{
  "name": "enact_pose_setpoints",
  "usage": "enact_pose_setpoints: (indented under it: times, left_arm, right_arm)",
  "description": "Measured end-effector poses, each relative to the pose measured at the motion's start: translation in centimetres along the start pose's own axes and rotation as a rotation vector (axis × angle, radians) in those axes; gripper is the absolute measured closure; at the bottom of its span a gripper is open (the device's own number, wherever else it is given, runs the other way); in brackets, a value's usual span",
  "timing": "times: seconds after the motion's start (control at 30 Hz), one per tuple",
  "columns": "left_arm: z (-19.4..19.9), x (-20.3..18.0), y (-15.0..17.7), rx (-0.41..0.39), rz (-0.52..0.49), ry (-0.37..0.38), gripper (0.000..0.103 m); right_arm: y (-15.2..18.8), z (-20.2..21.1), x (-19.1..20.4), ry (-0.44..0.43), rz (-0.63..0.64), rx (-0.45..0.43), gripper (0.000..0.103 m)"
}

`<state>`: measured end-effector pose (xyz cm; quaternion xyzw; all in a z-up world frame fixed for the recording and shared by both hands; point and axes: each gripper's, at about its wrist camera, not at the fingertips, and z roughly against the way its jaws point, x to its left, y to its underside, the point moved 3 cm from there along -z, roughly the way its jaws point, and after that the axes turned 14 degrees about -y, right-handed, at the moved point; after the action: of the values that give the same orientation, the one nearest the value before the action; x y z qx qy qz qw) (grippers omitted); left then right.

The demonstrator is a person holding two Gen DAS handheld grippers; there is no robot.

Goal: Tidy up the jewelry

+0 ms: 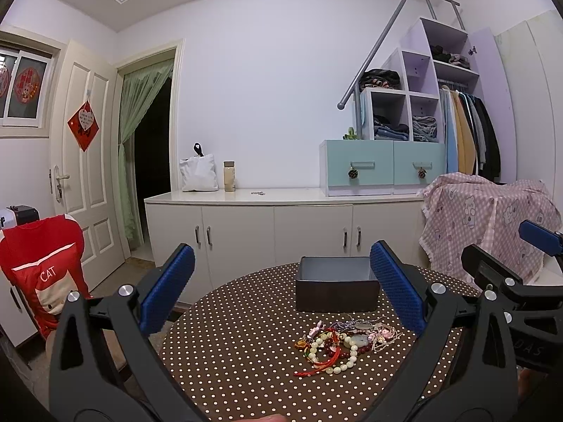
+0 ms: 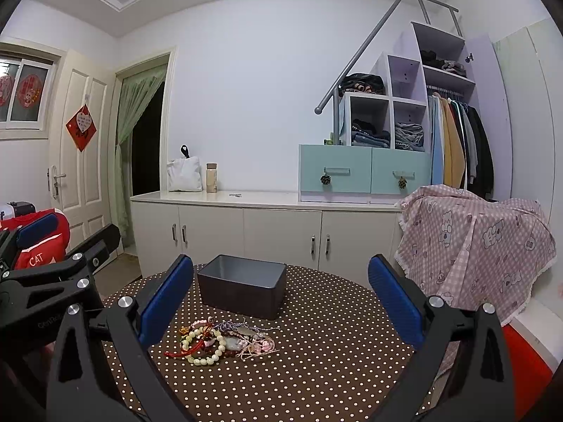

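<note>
A heap of jewelry [image 1: 343, 346] [image 2: 225, 343] lies on a round table with a brown polka-dot cloth [image 1: 246, 344] [image 2: 334, 334]: pale bead bracelets, dark red beads, red cord, small pink flowers. Behind it stands an open dark grey box [image 1: 337, 287] [image 2: 242, 285], with nothing visible inside. My left gripper [image 1: 281, 290] hovers open above the table's near side, the heap ahead and slightly right of it. My right gripper [image 2: 281, 293] is open too, the heap lying low and left between its blue fingers. Neither holds anything. Each gripper shows at the edge of the other's view.
A red chair cover marked CAT [image 1: 42, 274] stands left of the table. A pink checked cloth [image 2: 475, 242] drapes furniture on the right. White cabinets [image 1: 274, 232] run along the back wall, with teal drawers [image 1: 380, 168], a white bag and a bottle on top.
</note>
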<state>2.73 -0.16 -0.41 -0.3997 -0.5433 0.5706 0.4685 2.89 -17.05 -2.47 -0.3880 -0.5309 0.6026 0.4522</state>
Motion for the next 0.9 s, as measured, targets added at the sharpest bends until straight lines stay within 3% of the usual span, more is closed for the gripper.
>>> enact_pose_setpoints:
  times: [0.9]
  left_arm:
    - [-0.27, -0.08, 0.42, 0.002, -0.018, -0.008, 0.005]
  right_arm:
    - [0.76, -0.37, -0.3, -0.009, -0.019, 0.016, 0.008]
